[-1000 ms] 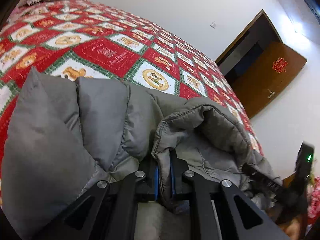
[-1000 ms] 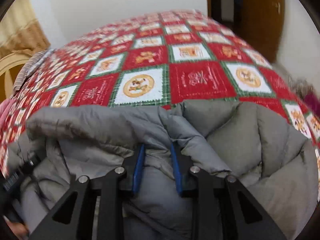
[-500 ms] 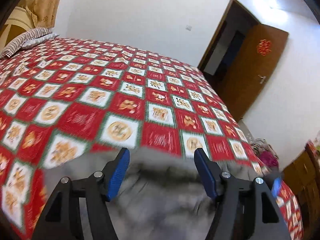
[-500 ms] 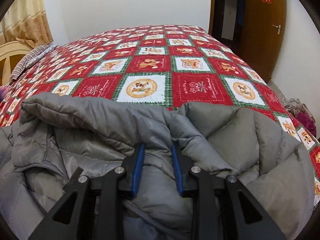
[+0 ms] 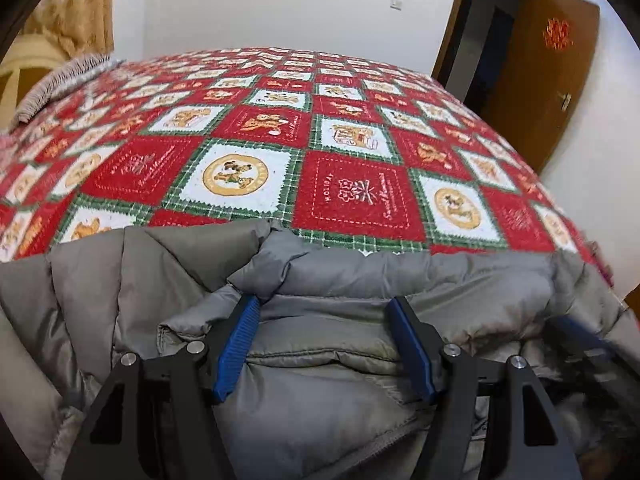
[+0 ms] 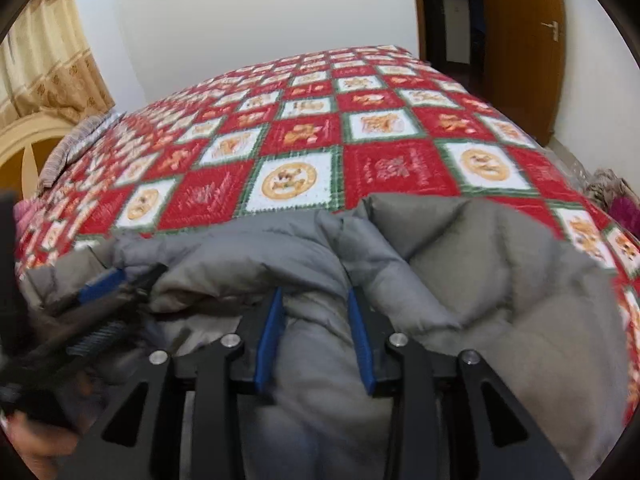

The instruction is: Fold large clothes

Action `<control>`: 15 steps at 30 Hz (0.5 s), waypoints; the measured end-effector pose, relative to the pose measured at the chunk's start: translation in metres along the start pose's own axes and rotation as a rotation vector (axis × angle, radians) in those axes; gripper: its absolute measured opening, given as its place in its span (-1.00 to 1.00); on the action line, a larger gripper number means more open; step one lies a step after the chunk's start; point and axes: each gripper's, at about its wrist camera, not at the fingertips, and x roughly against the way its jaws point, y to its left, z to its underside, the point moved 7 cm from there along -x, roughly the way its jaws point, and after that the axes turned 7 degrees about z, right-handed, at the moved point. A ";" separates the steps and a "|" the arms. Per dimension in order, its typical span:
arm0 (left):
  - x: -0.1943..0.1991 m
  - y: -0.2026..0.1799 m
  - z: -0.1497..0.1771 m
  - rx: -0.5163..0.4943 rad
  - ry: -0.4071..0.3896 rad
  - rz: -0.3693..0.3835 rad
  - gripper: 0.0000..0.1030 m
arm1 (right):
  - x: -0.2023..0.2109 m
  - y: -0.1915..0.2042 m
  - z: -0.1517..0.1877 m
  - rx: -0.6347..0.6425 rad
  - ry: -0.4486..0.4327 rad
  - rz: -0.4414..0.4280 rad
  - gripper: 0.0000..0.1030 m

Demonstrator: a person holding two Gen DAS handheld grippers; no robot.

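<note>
Even, soft indoor light, white wall [image 5: 280, 4] bright, no hard shadows or glare, strong fisheye bending with dark corners in both views, left view mostly sharp, right view motion-blurred, worst at its left edge, bedspread [image 6: 304, 136] smeared there

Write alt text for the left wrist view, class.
The left hand-held gripper, jaws spread wide, hovers over a rumpled grey puffer jacket lying on a red, white and green patchwork bedspread. A brown door stands open behind.
</note>
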 end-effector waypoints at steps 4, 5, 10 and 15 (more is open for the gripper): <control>-0.005 -0.002 0.000 -0.032 0.003 -0.036 0.31 | 0.032 0.017 -0.031 0.027 -0.115 -0.016 -0.23; -0.004 -0.001 0.001 -0.034 0.002 -0.038 0.31 | 0.027 0.022 -0.035 0.047 -0.101 0.005 -0.23; -0.002 -0.001 0.001 -0.019 -0.009 -0.007 0.31 | -0.043 0.014 -0.009 0.089 0.123 0.086 -0.27; -0.002 -0.002 0.001 -0.018 -0.008 -0.006 0.31 | -0.040 0.018 0.004 0.162 0.055 0.118 -0.27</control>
